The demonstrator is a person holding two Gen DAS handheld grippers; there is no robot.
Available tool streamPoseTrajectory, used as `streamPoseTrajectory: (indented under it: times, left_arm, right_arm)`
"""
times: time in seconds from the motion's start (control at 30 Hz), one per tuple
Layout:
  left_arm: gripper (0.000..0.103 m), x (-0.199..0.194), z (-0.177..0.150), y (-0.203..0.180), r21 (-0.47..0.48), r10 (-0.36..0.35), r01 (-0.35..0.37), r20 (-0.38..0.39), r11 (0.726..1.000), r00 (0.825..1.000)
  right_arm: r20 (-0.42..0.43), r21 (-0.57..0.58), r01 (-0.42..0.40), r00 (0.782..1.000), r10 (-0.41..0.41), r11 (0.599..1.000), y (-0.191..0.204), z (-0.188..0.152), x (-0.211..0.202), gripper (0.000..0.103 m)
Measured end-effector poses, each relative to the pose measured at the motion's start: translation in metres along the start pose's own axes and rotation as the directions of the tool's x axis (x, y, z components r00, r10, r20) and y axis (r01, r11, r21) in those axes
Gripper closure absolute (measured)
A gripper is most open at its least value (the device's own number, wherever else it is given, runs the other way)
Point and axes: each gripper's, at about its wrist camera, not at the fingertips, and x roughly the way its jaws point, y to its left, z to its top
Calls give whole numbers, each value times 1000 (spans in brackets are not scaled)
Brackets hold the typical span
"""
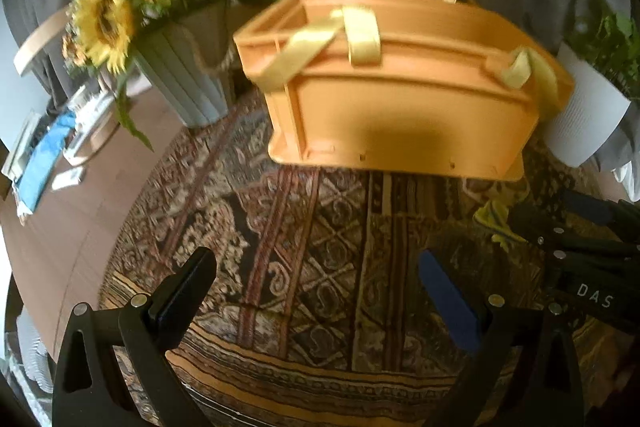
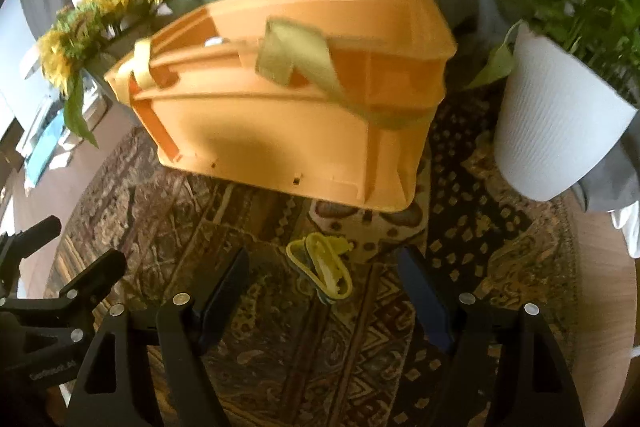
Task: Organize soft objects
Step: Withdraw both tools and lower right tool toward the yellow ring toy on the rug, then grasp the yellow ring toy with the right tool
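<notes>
- My right gripper (image 2: 322,291) and left gripper (image 1: 316,291): jaws apart, empty
- Yellow cloth (image 2: 322,269) on rug (image 2: 280,359) (crumpled), orange crate (image 2: 280,99) at 12 o'clock

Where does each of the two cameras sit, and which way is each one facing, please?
Left wrist view: sits on the left gripper, tilted down at the patterned rug and orange plastic crate; its own open black fingers show, with the right gripper at the right edge.
Right wrist view: sits on the right gripper, tilted down over a small yellow fabric item; its open fingers show, the left gripper at the left edge.
Shared: crate, rug, yellow item, yellow sunflowers, white ribbed plant pot.
</notes>
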Motion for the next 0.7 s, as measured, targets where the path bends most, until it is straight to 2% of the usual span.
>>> streamPoseTrajectory:
  times: [0.23, 0.47, 0.7]
  left_arm:
    - [0, 19, -4, -4, 16, 19, -19, -49, 1000, 999]
    - [0, 34, -4, -6, 18, 24, -23, -87, 1000, 996]
    - [0, 42, -3, -6, 14, 29, -28, -100, 1000, 995]
  right_arm:
    - [-60, -21, -10, 998, 9, 1000, 1, -7, 27, 31]
    - [-104, -19, -15, 994, 13, 1000, -2, -7, 49, 45]
    - [-134, -20, -44, 990, 41, 999, 0, -7, 65, 52]
